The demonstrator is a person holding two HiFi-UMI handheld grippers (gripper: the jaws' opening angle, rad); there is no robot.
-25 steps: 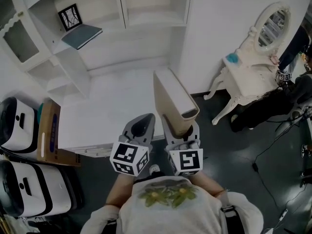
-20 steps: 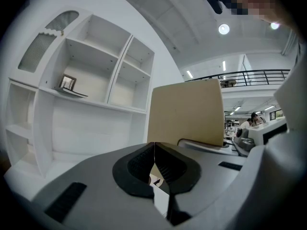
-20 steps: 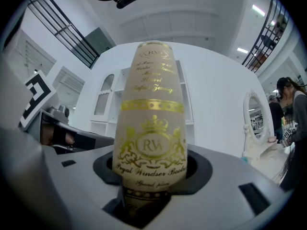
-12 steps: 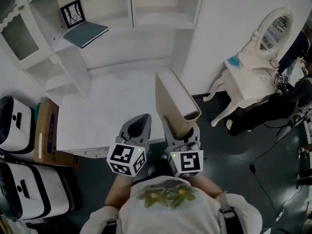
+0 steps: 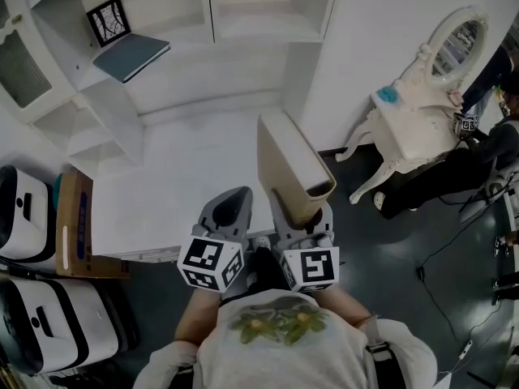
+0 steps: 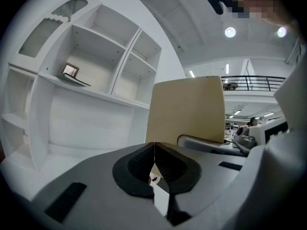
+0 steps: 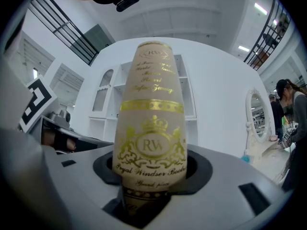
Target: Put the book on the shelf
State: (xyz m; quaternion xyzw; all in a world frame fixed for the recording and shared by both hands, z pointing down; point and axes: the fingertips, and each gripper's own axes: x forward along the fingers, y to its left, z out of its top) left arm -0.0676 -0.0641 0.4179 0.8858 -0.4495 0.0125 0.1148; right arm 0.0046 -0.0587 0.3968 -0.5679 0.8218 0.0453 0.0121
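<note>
White shelving ahead; right claw pinches the tan book, left claw pressed together, empty.

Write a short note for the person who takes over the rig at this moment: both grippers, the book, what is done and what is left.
Left gripper: shut, empty.
Right gripper: shut on the beige book, which stands upright in it.
White shelf unit is ahead; the book is not yet on it.
Done: book picked up.
Left: set it on a shelf, release.
</note>
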